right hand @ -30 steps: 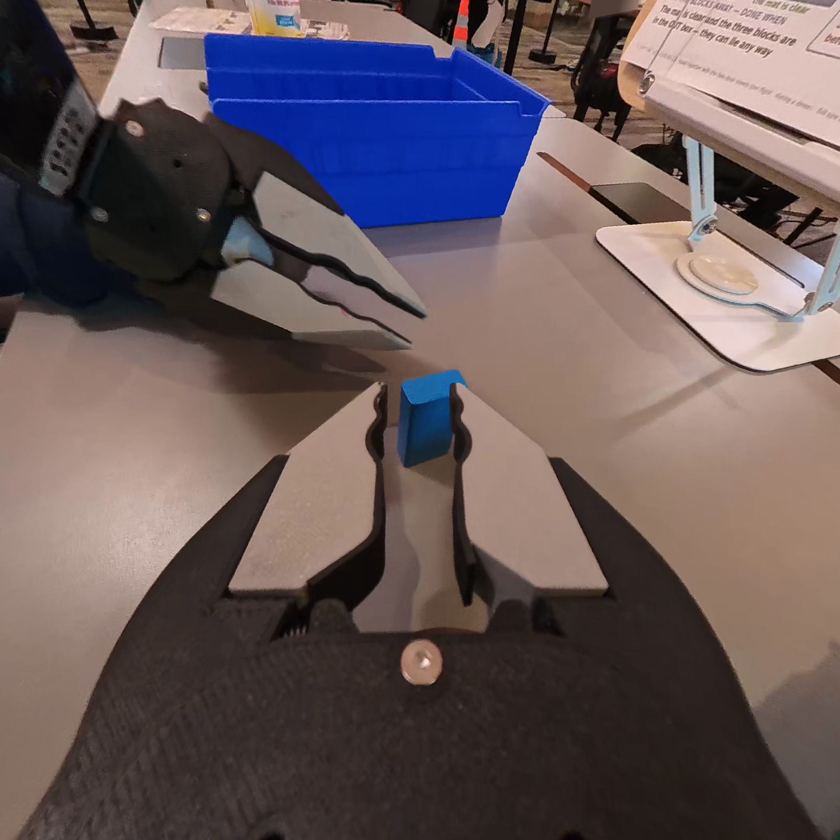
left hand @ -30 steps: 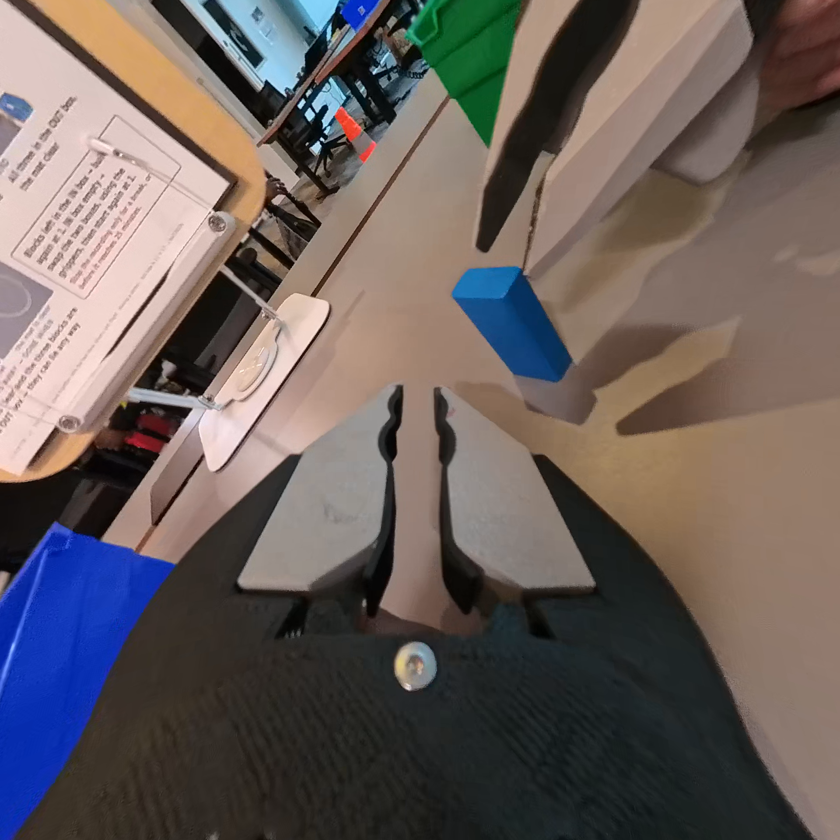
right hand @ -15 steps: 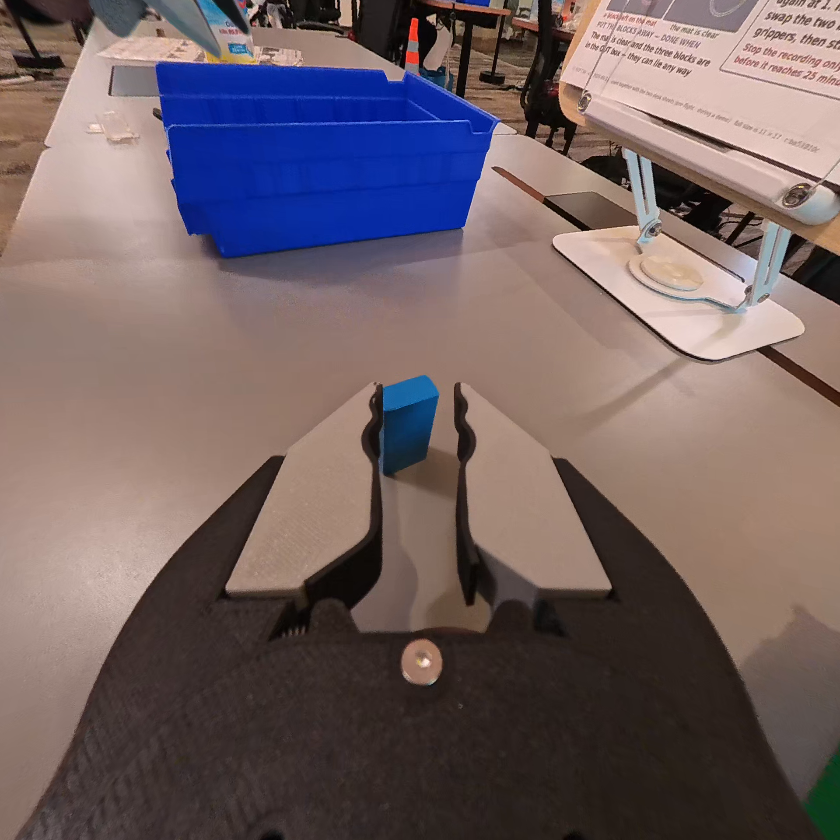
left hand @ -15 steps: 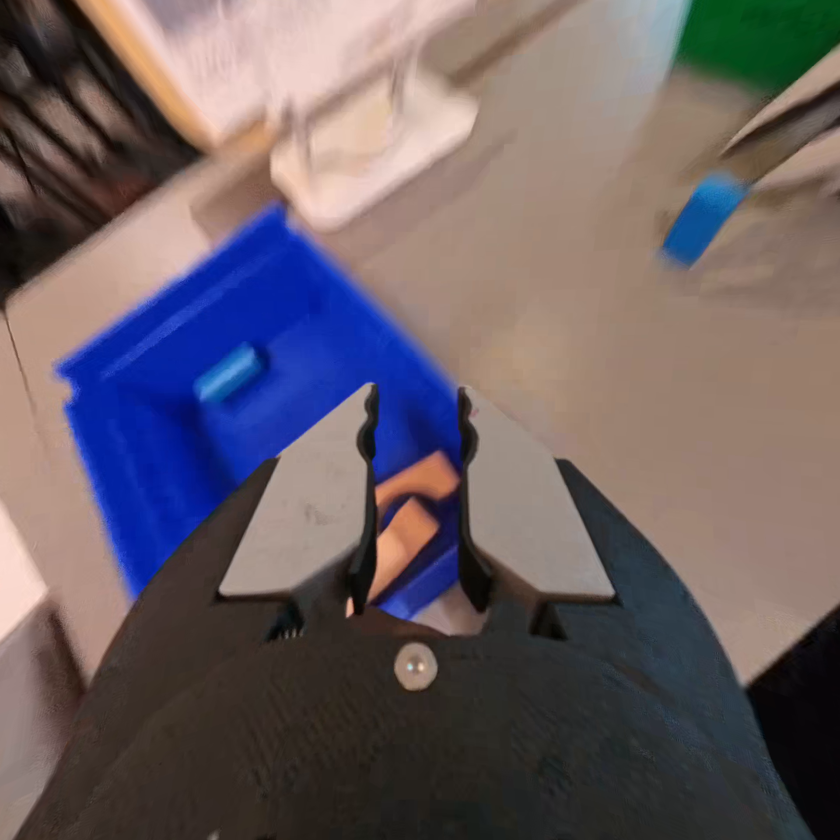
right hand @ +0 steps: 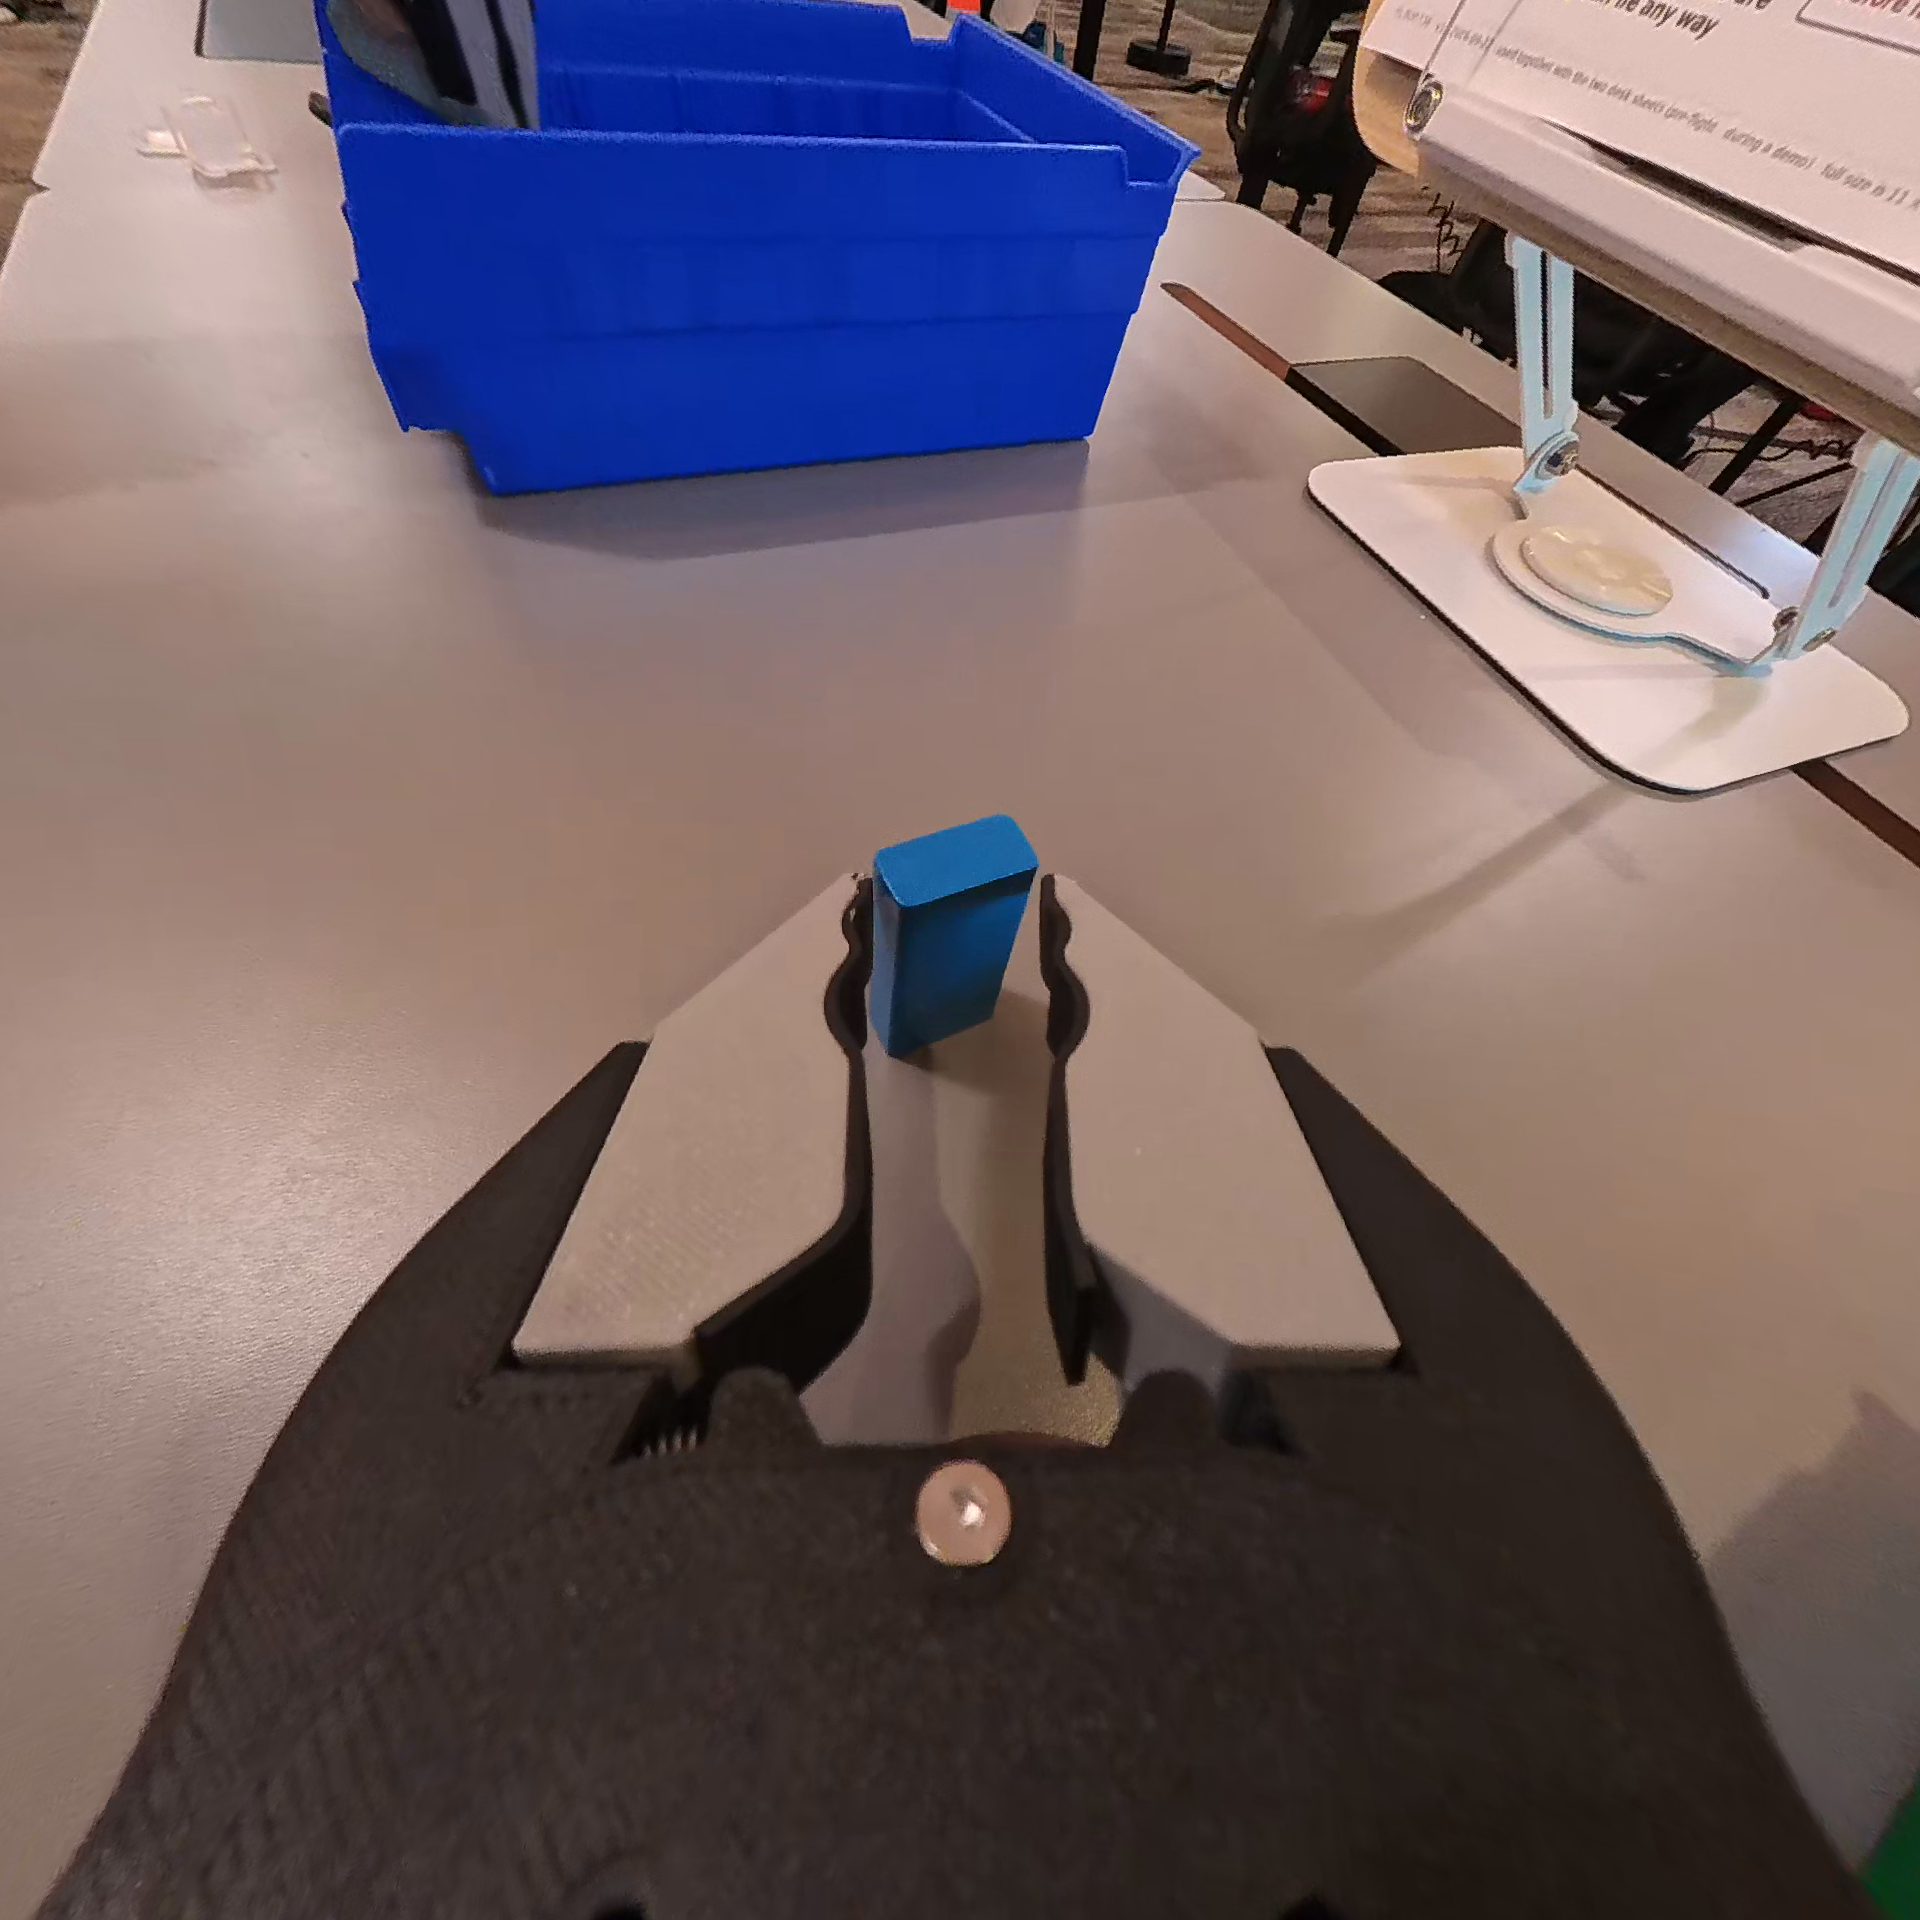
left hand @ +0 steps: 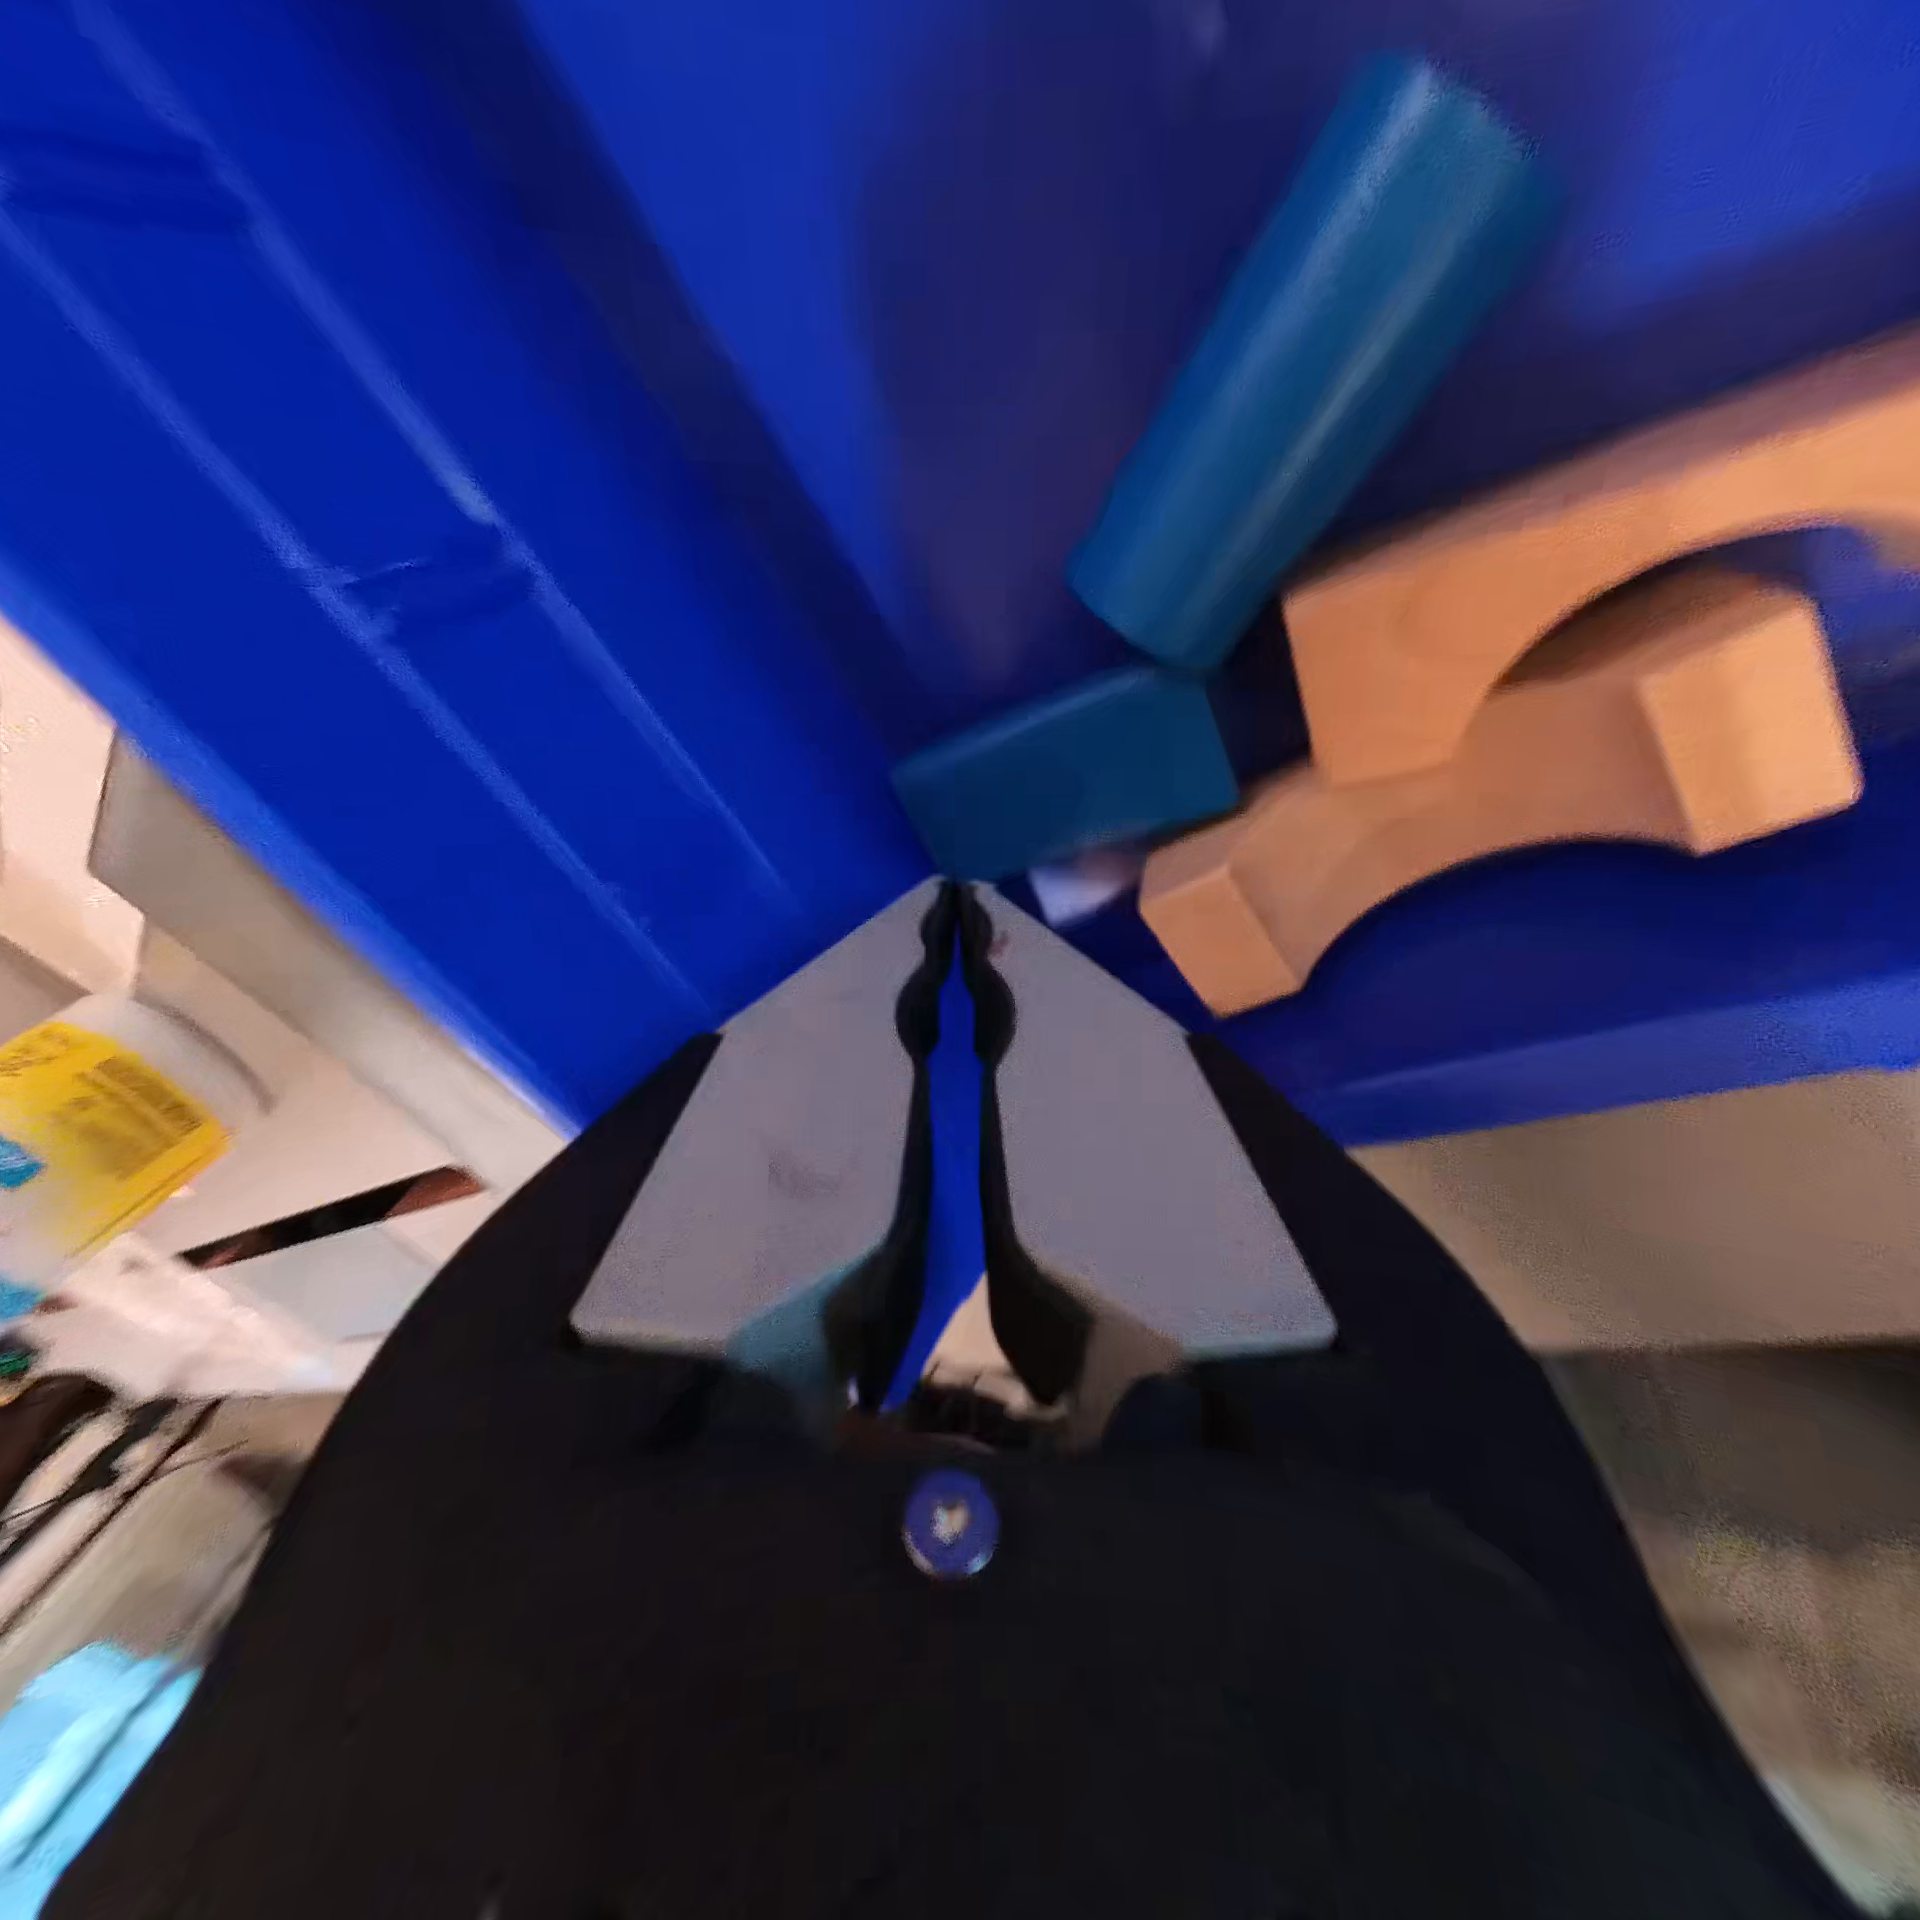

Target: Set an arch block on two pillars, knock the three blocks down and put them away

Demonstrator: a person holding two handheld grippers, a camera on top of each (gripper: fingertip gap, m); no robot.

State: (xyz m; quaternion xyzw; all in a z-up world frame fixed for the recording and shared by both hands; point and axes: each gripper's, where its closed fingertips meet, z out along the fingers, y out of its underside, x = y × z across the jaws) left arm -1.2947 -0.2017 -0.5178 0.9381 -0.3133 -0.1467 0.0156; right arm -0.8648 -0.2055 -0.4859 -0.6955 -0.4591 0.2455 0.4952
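Nearest to us, our right gripper [right hand: 951, 914] sits low over the table [right hand: 416, 831] with a blue block [right hand: 951, 935] standing upright between its fingers. The left pad lies against the block's side, but a thin gap shows between the block and the right pad, so the jaws are spread around it rather than pinching it. We judge that the block stands on its own on the table, set on end as a pillar, and that we are steadying or releasing it.

Beyond the block the table runs bare, and farther ahead and a little left stands the blue bin [right hand: 748, 312]. To the far right a white stand [right hand: 1621, 623] props up a board with a printed sheet [right hand: 1662, 94]. At the bin's back-left corner our left gripper [right hand: 457, 62] dips inside.

From that gripper's [left hand: 951, 894] own view, which is blurred, its fingers are pressed together on nothing. Just past the tips, touching or nearly so, lies a second blue block [left hand: 1060, 779] on its side on the bin floor. Beyond it and to the right lies a blue cylinder [left hand: 1299, 364], and to the right again two tan arch blocks [left hand: 1558, 665] lie tangled together. We judge the closed tips are there to nudge or line up on that block as the second pillar; they would have to open first to take it. The bin wall [left hand: 416, 520] rises to the left of the gripper.
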